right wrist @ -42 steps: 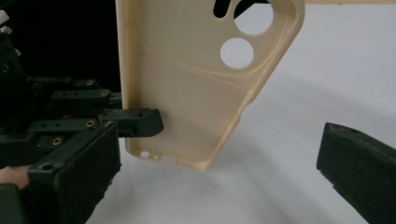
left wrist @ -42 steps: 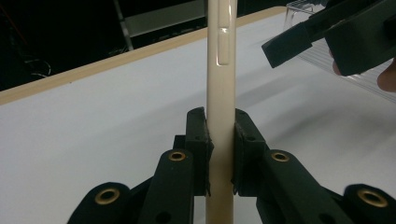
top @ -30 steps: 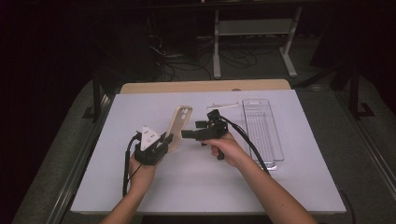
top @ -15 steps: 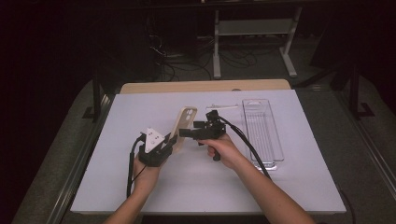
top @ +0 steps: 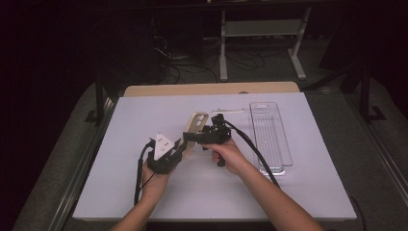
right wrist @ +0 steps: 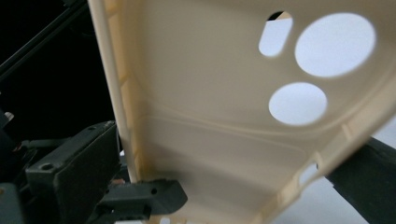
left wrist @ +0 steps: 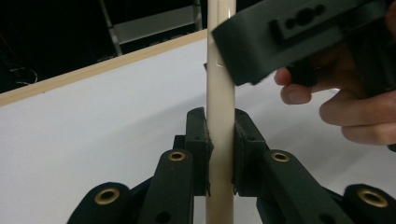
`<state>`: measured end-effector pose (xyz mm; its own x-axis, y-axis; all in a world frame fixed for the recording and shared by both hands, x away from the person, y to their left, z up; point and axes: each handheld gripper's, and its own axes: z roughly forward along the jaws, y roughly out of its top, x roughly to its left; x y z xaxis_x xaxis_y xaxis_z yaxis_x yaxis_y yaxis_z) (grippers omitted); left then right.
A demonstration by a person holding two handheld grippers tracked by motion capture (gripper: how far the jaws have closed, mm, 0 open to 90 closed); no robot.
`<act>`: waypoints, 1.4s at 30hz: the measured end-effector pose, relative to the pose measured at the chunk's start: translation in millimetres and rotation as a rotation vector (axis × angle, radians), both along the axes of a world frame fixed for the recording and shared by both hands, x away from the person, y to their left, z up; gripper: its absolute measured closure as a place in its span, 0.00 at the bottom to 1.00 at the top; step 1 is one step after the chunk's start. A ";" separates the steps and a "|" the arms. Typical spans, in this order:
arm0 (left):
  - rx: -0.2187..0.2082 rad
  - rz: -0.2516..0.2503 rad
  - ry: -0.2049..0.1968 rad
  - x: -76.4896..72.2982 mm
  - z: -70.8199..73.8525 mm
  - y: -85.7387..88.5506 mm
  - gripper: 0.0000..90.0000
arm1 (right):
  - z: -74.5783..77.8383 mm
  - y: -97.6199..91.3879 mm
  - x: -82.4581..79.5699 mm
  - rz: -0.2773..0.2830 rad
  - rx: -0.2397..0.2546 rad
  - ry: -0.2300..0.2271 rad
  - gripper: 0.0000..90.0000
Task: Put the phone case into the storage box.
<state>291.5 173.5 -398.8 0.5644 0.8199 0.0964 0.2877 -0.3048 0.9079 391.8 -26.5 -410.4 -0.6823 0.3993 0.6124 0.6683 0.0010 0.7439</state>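
Both grippers are meeting on one beige phone case (top: 194, 131), held up above the middle of the white table (top: 120, 192). I am holding the left gripper (left wrist: 220, 144) clamped tight on the case's thin edge, pads pressing from both sides. I am bringing the right gripper (top: 188, 137) against the case from the other side; one jaw sits past the rim, another along the wall, but I cannot tell whether they are pinching. A clear tray (top: 269, 134) is lying to the right. To do this well, I am judging that the left grip should stay firm while the right takes hold squarely on the rim, avoiding the camera holes (right wrist: 334, 44).
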 end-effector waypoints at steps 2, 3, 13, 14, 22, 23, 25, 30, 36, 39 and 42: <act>-0.003 0.001 0.006 -0.9 -0.4 -1.1 0.88 | -0.3 0.2 0.1 -0.002 0.003 0.001 0.00; -0.002 -0.001 0.004 -0.8 -0.5 -1.2 0.88 | -0.6 0.4 0.2 -0.004 0.005 0.002 0.00; -0.006 -0.012 0.003 -2.3 -1.6 -4.3 0.88 | -1.0 2.3 -0.9 -0.022 0.032 0.033 0.00; -0.005 -0.014 0.005 -2.4 -1.7 -4.6 0.88 | -1.3 2.5 -0.9 -0.023 0.031 0.032 0.00; -0.005 -0.020 0.004 -2.8 -2.4 -6.6 0.88 | -1.6 3.5 -1.2 -0.032 0.033 0.044 0.00; -0.008 -0.020 0.007 -2.7 -2.7 -6.7 0.88 | -1.9 3.5 -1.0 -0.032 0.030 0.044 0.00; -0.006 -0.022 0.009 -2.8 -2.7 -6.8 0.88 | -2.1 3.3 -0.9 -0.029 0.028 0.050 0.00; -0.002 -0.030 0.009 -3.2 -3.2 -7.9 0.88 | -2.1 1.6 0.2 -0.039 0.020 0.060 0.05; 0.005 -0.036 0.007 -2.8 -3.5 -8.3 0.88 | -1.4 -0.8 0.4 -0.046 0.020 0.063 0.08; 0.008 -0.036 0.005 -2.3 -3.7 -8.1 0.88 | -1.4 -1.0 0.0 -0.049 0.021 0.057 0.09; 0.000 -0.035 0.017 -2.3 -4.0 -8.3 0.87 | -1.5 -0.9 -0.2 -0.054 0.018 0.056 0.09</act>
